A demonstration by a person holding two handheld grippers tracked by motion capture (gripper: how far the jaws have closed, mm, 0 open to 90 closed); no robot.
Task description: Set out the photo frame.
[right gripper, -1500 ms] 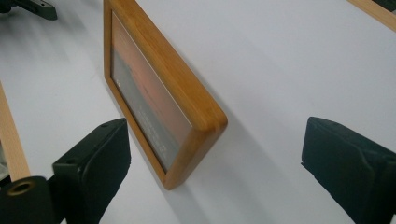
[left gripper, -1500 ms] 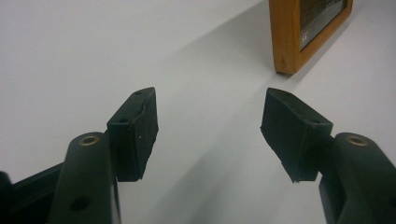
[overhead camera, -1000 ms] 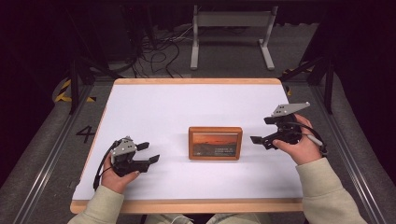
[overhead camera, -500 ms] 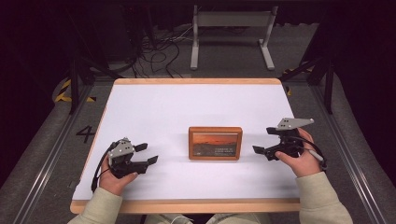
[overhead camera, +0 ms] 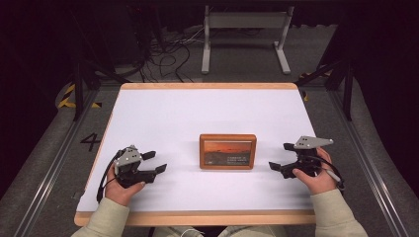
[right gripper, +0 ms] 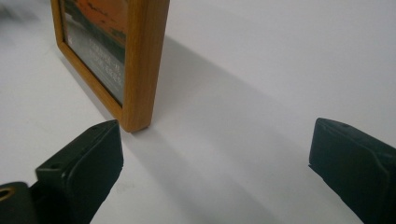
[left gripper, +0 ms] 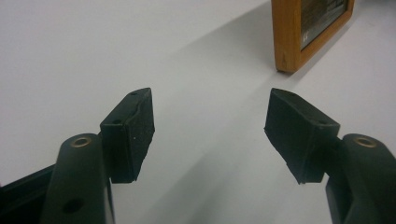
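A wooden picture frame (overhead camera: pixel 228 151) with an orange sunset picture stands upright near the middle of the white table (overhead camera: pixel 207 113). My left gripper (overhead camera: pixel 154 162) rests open near the front left, well apart from the frame, whose lower corner (left gripper: pixel 308 32) appears ahead and to the right of the jaws. My right gripper (overhead camera: pixel 281 157) is open just right of the frame, and its left jaw sits close to the frame's bottom corner (right gripper: pixel 135 70). Nothing is between either pair of jaws.
The table's wooden front edge (overhead camera: pixel 197 217) runs close to both hands. Beyond the far edge stand a metal stand (overhead camera: pixel 244 34) and loose cables (overhead camera: pixel 168 54) on the dark floor. A rail (overhead camera: pixel 380 163) flanks the right side.
My right gripper has dropped down and toward the front edge, ending low beside the frame's right side. The left gripper shifted only slightly. The frame has not moved.
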